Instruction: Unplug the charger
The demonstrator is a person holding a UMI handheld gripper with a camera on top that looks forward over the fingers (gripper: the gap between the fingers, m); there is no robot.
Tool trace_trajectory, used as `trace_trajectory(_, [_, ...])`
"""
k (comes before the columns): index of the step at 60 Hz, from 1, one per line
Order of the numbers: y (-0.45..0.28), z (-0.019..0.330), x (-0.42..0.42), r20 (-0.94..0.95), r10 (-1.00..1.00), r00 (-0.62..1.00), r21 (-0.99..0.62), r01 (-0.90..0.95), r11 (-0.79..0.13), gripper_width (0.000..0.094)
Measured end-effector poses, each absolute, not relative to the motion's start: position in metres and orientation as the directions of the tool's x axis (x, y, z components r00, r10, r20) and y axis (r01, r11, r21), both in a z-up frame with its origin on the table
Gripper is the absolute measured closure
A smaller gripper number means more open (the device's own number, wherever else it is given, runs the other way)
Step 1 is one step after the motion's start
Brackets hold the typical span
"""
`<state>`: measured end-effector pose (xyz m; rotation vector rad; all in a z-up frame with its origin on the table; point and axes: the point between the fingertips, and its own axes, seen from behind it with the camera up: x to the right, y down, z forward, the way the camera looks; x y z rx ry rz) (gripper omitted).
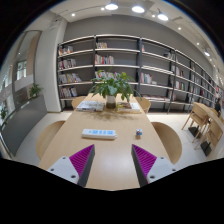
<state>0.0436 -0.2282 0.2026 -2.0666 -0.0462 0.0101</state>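
1. The gripper (pixel 110 160) hovers over the near end of a wooden table (pixel 105 150), its fingers apart with nothing between them.
2. A white power strip (pixel 99 132), presumably holding the charger, lies ahead of the fingers.
3. A potted plant (pixel 113 88) stands at the far end, before bookshelves (pixel 120 65).

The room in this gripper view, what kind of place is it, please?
Probably a library or reading room. Long bookshelves with books line the back wall, and a wooden table with chairs stands before them, bearing a potted plant and a power strip. The gripper is open above the table.
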Motion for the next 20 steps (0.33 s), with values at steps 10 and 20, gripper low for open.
trace_trajectory(10, [-0.241, 0.203, 0.041, 0.025, 0.033, 0.999, -0.877, 0.038, -0.479, 0.0217])
trace_trajectory(20, [-0.245, 0.207, 0.038, 0.025, 0.034, 0.999, -0.880, 0.038, -0.473, 0.0217])
